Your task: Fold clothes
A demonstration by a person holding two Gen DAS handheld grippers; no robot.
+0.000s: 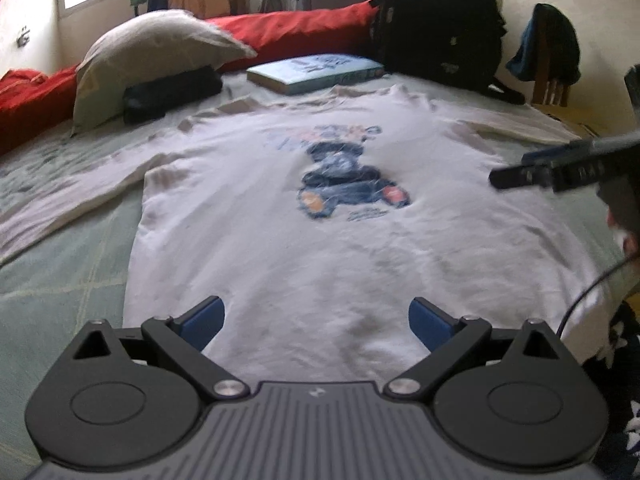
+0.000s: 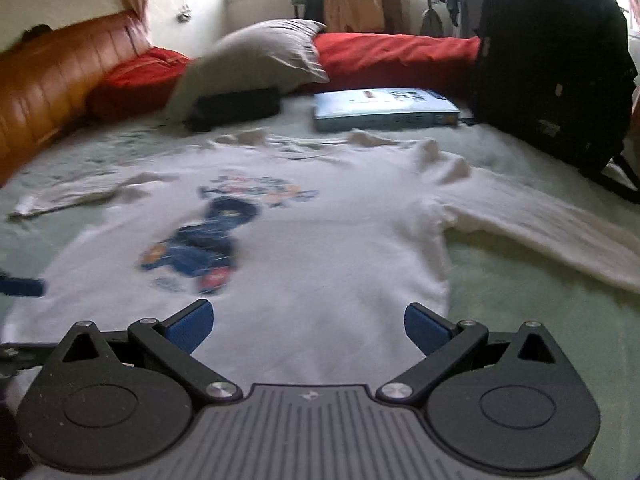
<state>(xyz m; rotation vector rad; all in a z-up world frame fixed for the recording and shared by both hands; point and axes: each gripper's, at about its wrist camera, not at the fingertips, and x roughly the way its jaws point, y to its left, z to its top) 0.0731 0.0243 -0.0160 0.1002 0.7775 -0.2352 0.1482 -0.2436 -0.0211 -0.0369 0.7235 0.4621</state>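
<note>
A white sweatshirt [image 1: 320, 248] with a blue printed figure on its chest lies spread flat, front up, on a bed [image 1: 68, 264] covered in a pale green sheet, both long sleeves stretched out to the sides and its hem nearest the cameras. The left gripper [image 1: 316, 322] hovers over the hem near the garment's left side, jaws spread wide and holding nothing. The right gripper [image 2: 308, 326] hangs over the hem toward the right side seam, jaws likewise apart and empty; it also shows at the right edge of the left wrist view, a person's hand behind it. Beyond the collar, a light blue book [image 1: 314, 72] rests flat on the sheet. A grey pillow [image 1: 156, 56] leans over a black case [image 1: 172, 94] to the left, a red cushion [image 1: 296, 34] runs along the far edge, and a black backpack [image 1: 440, 20] stands upright at the right.
</note>
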